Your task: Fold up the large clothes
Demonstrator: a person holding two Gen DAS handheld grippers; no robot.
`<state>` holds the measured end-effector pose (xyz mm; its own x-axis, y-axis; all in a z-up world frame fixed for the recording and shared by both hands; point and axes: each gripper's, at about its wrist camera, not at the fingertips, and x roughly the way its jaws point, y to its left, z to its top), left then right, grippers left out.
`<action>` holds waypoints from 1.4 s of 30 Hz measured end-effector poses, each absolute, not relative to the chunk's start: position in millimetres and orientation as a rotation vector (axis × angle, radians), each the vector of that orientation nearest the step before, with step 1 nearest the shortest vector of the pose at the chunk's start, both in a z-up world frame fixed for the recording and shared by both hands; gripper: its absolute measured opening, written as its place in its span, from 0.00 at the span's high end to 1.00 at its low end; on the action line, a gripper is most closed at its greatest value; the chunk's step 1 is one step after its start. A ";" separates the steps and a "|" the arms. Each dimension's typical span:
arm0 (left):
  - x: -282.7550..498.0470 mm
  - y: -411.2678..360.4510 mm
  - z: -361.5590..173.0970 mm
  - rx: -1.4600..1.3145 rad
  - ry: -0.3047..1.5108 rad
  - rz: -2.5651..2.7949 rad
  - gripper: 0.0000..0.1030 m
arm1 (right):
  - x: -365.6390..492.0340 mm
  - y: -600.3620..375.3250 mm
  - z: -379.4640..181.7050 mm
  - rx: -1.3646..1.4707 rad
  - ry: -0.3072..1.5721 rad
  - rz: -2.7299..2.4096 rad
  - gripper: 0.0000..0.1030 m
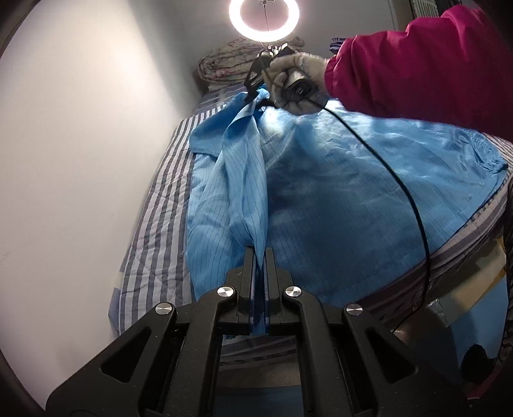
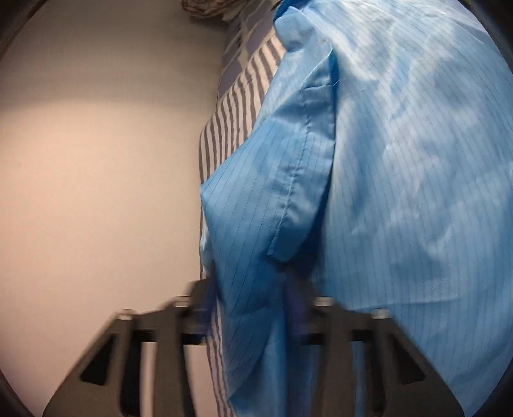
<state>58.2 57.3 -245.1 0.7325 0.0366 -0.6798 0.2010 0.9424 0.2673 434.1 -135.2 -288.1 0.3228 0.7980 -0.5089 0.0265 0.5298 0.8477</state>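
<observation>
A large blue pinstriped garment (image 1: 320, 179) lies spread on a striped bed. My left gripper (image 1: 259, 253) is shut on a raised ridge of its cloth at the near edge. My right gripper (image 1: 253, 93), held by a gloved hand in a magenta sleeve, is at the far end of the same ridge and pinches the cloth there. In the right wrist view the blue garment (image 2: 400, 160) fills the frame, and the blurred right gripper (image 2: 250, 288) has blue cloth bunched between its fingers.
The striped bedsheet (image 1: 154, 224) runs along a white wall (image 1: 80, 144) on the left. A rolled floral quilt (image 1: 224, 64) lies at the bed's far end. A ring light (image 1: 264, 14) hangs overhead. A black cable (image 1: 400, 186) crosses the garment.
</observation>
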 end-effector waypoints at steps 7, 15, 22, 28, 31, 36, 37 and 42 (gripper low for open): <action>55.2 38.0 -251.8 0.324 0.789 -0.174 0.95 | 438.9 -147.3 -212.5 0.254 1.053 0.492 0.94; 28.7 48.5 -221.1 0.111 0.785 -0.252 0.37 | 413.5 -178.7 -203.0 -0.088 1.061 0.316 0.73; 55.5 123.5 -210.4 -0.146 0.816 -0.134 0.38 | 320.7 -200.1 -203.1 0.054 1.110 0.508 0.72; 111.9 164.6 -239.3 -0.366 0.908 -0.113 0.48 | 209.3 -188.2 -238.7 0.153 1.232 0.693 0.71; 128.8 164.6 -257.7 -0.390 0.974 -0.092 0.49 | 178.2 -172.8 -260.2 0.181 1.281 0.739 0.71; 140.0 145.0 -274.1 -0.297 1.016 -0.090 0.78 | 160.9 -148.1 -285.6 0.184 1.325 0.742 0.71; 140.8 142.2 -277.3 -0.279 1.027 -0.079 0.86 | 161.1 -143.9 -289.3 0.180 1.328 0.735 0.71; 123.4 141.8 -270.3 -0.279 0.990 -0.040 1.00 | 159.2 -131.9 -289.3 0.191 1.328 0.775 0.97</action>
